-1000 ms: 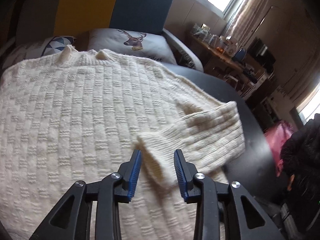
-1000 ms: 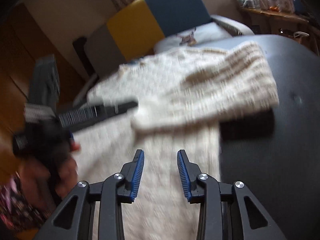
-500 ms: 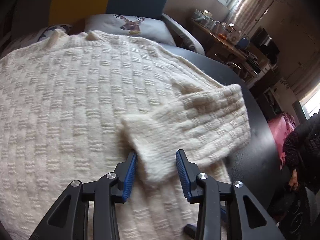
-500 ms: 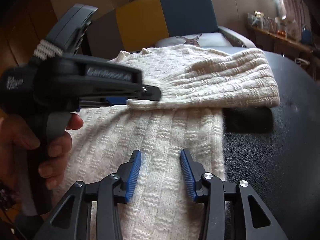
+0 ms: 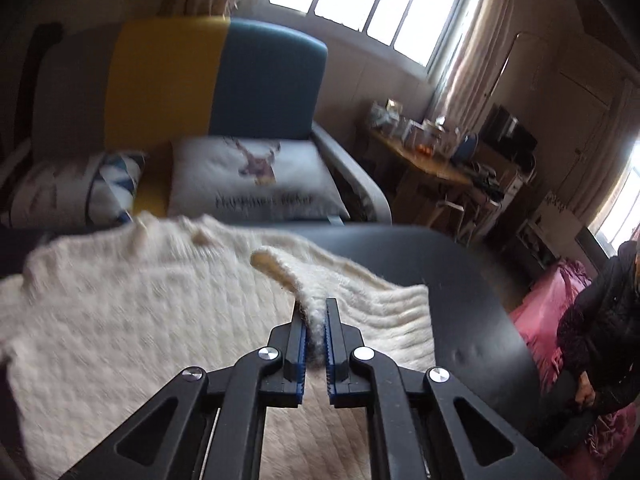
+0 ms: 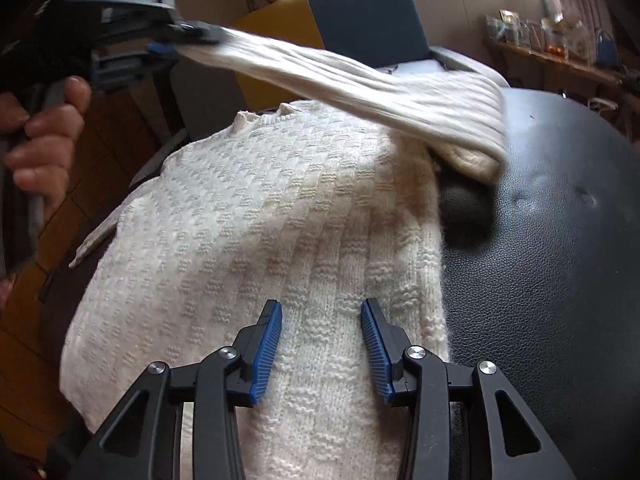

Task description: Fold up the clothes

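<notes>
Sleeve cuff (image 5: 316, 304) now sits pinched between the pressed-together blue pads of the left gripper (image 5: 315, 332), where half a second ago those pads stood apart on either side of it as it lay on the garment. The cream knit sweater (image 6: 260, 216) lies spread face-down or face-up, hard to say which, on the black bench (image 6: 560, 240), its neckline toward the sofa (image 5: 216, 80) with the deer cushion (image 5: 256, 176). In the right wrist view the sleeve (image 6: 360, 88) has been lifted clear of the body panel and stretches taut up to the left gripper, held in the person's hand (image 6: 40, 132) at the upper left; only its shoulder end rests by the sweater's right edge. The left view is smeared by motion, so the gripper seems to be mid-swing, though how far it has travelled is unclear. The right gripper (image 6: 322, 344) hovers spread wide over the lower hem area, its pads just above or lightly on the knit, gripping nothing. The grasp being made means the sleeve fold is properly under way: the likely next step is carrying the cuff across the chest and laying it flat, with the right gripper free to pin the body against dragging.
</notes>
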